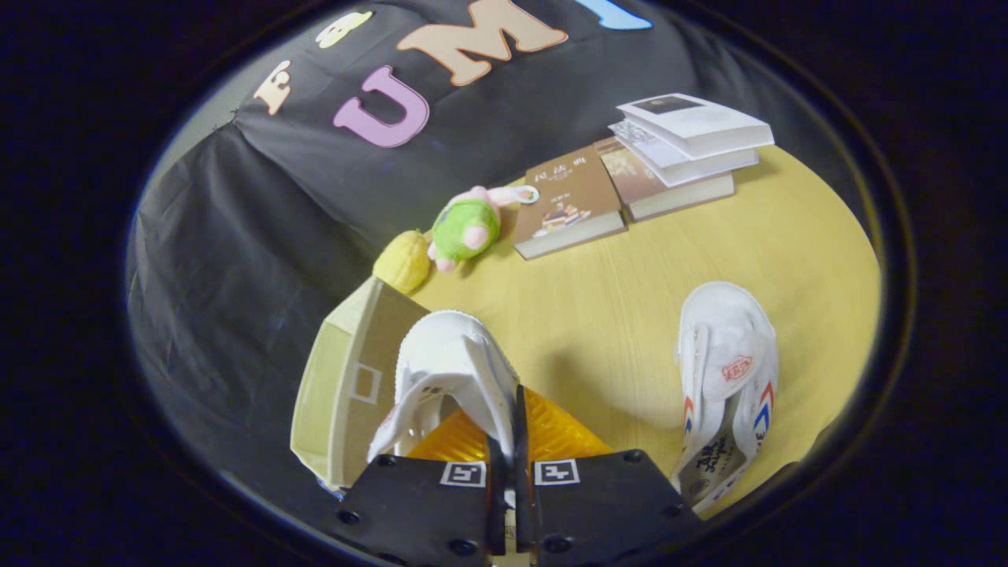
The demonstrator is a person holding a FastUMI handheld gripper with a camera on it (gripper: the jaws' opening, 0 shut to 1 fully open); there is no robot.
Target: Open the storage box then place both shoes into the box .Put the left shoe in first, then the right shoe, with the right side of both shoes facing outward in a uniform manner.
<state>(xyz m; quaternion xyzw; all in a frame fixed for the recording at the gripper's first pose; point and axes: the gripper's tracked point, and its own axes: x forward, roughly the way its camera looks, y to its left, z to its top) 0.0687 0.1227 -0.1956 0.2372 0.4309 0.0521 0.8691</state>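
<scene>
Gripper view: the gripper has its fingers drawn close together, pinching the upper edge of a white shoe held just ahead of them. The storage box stands open immediately beside this shoe, touching it, its lid raised. The second white shoe lies apart on the wooden table. Beyond, near the booth wall, sit a yellow toy, a green and pink plush and stacked books
</scene>
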